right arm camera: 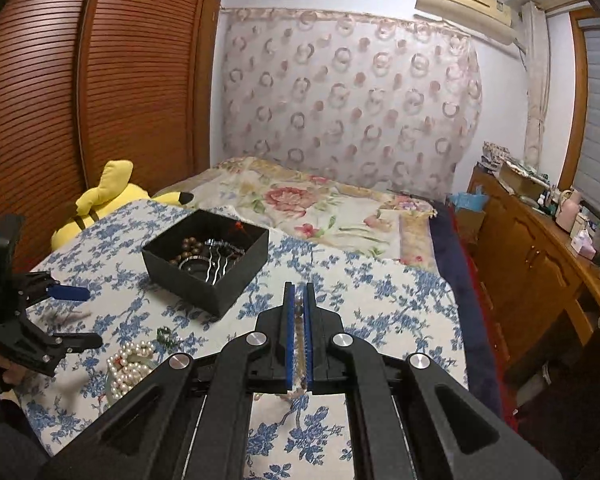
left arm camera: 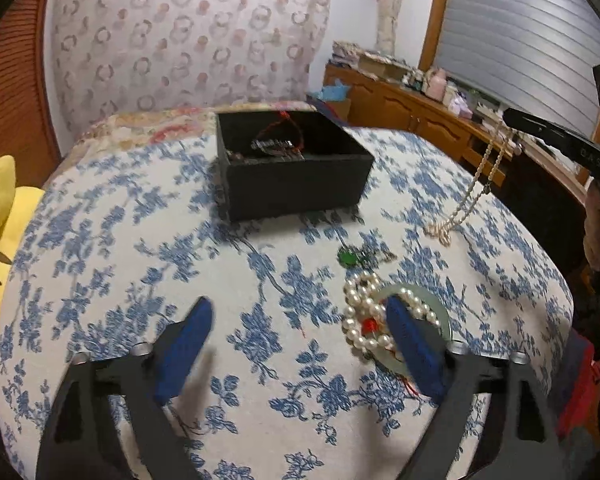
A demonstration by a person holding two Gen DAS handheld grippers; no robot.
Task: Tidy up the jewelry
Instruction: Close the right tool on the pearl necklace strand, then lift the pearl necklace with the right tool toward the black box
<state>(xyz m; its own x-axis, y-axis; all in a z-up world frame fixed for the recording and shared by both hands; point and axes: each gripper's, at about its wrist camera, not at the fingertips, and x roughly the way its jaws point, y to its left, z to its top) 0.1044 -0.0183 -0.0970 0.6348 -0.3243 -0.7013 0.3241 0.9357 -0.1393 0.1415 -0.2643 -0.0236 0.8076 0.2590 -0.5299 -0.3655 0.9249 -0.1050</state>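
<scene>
right claw (right arm camera: 299, 294) on thin dangling pearl necklace (left arm camera: 474, 196)

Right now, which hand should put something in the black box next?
Right. Its gripper is shut on the thin pearl necklace, already lifted near the black box. The left gripper holds nothing.

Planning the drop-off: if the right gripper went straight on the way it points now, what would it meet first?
Probably the blue-flowered cloth just right of the black box. The right gripper, shut on the thin pearl strand, aims past the box's near corner, though depth is unclear.
</scene>
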